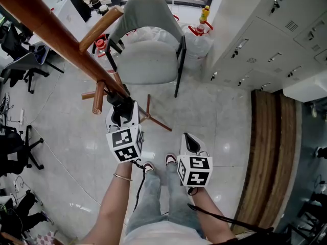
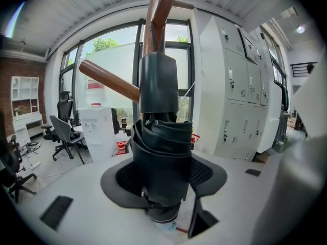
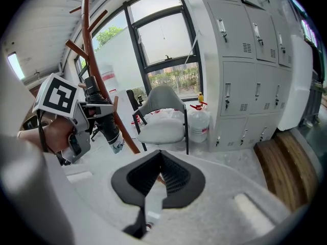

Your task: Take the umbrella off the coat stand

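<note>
The left gripper (image 1: 121,111) is clamping the folded black umbrella (image 2: 161,152), with its two pads pressing on the sides of the umbrella. The umbrella is standing upright, directly against the pole of the wooden coat stand (image 1: 51,32). Its black top end is reaching the place where a peg (image 2: 110,80) is branching off the pole. How it is hanging there, I cannot tell. The right gripper (image 1: 191,143) is hovering well apart from the coat stand, on the side of the lockers (image 1: 265,40). Its jaws are resting together with nothing between them. A grey chair (image 1: 148,50) is standing just behind the coat stand.
</note>
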`<action>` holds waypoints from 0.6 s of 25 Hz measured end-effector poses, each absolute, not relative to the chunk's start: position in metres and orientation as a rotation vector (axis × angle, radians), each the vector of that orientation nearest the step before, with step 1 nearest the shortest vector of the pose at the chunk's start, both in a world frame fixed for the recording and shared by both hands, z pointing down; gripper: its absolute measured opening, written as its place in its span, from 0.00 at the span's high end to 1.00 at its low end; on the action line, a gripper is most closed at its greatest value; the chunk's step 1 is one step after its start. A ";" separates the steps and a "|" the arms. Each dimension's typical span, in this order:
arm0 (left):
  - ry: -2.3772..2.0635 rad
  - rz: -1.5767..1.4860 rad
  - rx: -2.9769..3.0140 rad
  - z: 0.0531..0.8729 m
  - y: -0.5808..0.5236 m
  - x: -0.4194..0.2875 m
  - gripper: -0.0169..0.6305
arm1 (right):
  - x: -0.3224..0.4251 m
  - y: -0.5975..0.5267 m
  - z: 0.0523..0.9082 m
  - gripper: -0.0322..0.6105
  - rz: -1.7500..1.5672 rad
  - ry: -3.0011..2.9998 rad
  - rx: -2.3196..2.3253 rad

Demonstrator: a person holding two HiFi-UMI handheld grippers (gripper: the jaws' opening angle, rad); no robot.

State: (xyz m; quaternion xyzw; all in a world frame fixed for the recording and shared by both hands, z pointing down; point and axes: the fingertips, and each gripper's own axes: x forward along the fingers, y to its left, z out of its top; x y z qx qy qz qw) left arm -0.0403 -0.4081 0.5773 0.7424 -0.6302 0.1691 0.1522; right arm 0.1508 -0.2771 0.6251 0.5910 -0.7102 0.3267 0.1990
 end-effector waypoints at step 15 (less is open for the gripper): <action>-1.790 0.487 2.162 0.568 -0.396 -0.038 0.65 | 0.153 -0.269 0.617 0.94 0.889 -1.992 1.662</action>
